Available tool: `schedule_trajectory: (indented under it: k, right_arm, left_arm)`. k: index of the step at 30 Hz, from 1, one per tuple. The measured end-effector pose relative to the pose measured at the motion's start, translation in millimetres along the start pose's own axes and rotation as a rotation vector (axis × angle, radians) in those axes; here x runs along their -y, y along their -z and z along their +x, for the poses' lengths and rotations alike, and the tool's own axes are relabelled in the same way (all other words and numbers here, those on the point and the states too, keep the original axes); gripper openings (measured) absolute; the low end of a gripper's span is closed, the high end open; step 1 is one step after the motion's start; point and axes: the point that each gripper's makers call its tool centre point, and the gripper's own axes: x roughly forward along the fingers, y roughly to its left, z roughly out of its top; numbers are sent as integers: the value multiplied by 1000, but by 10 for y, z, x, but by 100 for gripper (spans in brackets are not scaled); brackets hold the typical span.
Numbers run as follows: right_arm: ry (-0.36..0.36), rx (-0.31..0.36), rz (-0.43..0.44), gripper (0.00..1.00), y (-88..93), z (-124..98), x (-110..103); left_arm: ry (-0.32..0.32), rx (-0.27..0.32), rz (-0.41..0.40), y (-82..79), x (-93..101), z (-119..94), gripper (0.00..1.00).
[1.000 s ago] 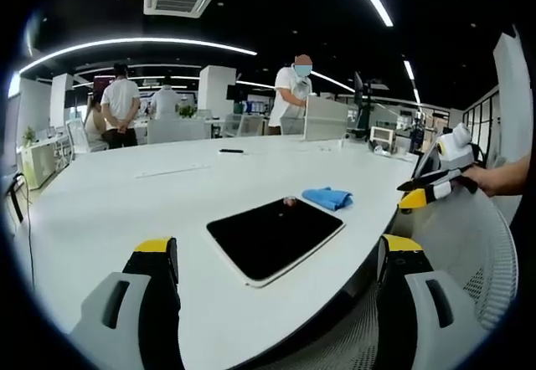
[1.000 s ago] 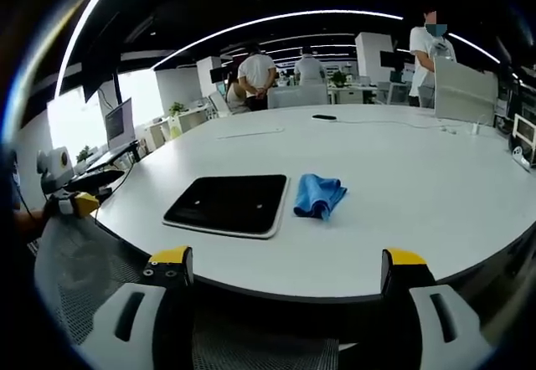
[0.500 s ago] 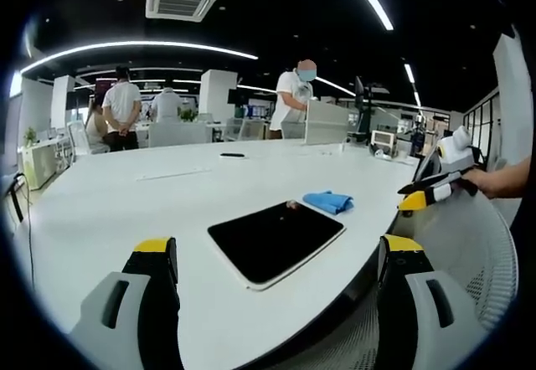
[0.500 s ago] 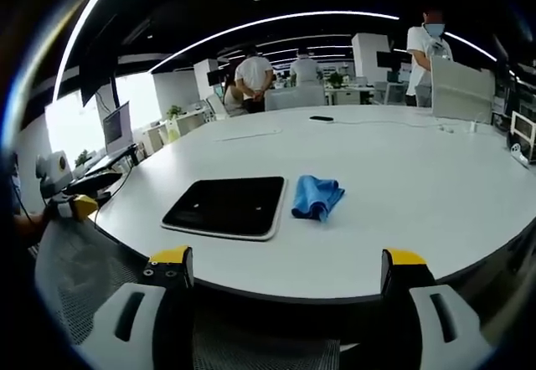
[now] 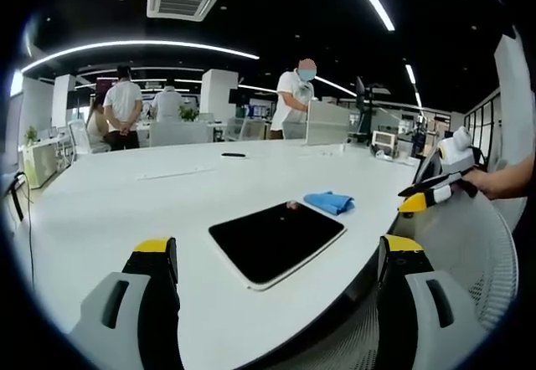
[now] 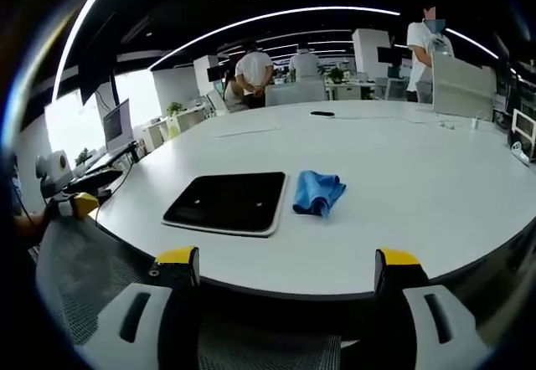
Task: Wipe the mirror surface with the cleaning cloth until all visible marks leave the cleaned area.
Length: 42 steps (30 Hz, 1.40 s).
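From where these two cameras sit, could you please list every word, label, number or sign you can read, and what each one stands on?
There is no readable text.
The mirror is a plain dark slab with a white rim and bears no label.
The blue cleaning cloth has no visible tag or print.
The white table carries no markings.
The screens and office fittings behind the table are too small and blurred to read.

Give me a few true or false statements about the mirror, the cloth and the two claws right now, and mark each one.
1. The blue cloth lies on the table beside the mirror. True.
2. The right claw grips the cloth. False: it is open, back from the table edge.
3. The mirror stands upright. False: it lies flat.
4. The left claw is open and holds nothing. True.
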Motion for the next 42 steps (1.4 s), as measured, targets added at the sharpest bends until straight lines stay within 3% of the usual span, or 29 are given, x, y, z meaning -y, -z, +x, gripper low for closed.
schedule_trajectory:
  k: [9, 11, 16, 25, 34, 42]
  right_arm:
    - [-3, 8, -12, 82, -26, 0, 27]
    - [-35, 19, -15, 75, -51, -2, -28]
    - [-64, -28, -1, 64, -18, 4, 4]
    - [-104, -25, -44, 46, -326, 94, -45]
    - [-118, -19, -86, 44, -565, 298, -87]
    - [-144, -44, -86, 42, -626, 614, -54]
  left_arm:
    - [-4, 12, -2, -16, -2, -3, 99]
    - [-8, 15, -3, -20, -8, -5, 99]
    - [-7, 15, -7, -16, -12, -8, 98]
    - [-9, 19, -6, -20, -17, -17, 98]
    - [-7, 20, -9, -21, -18, -18, 98]
    - [-12, 14, -11, -11, -30, -19, 98]
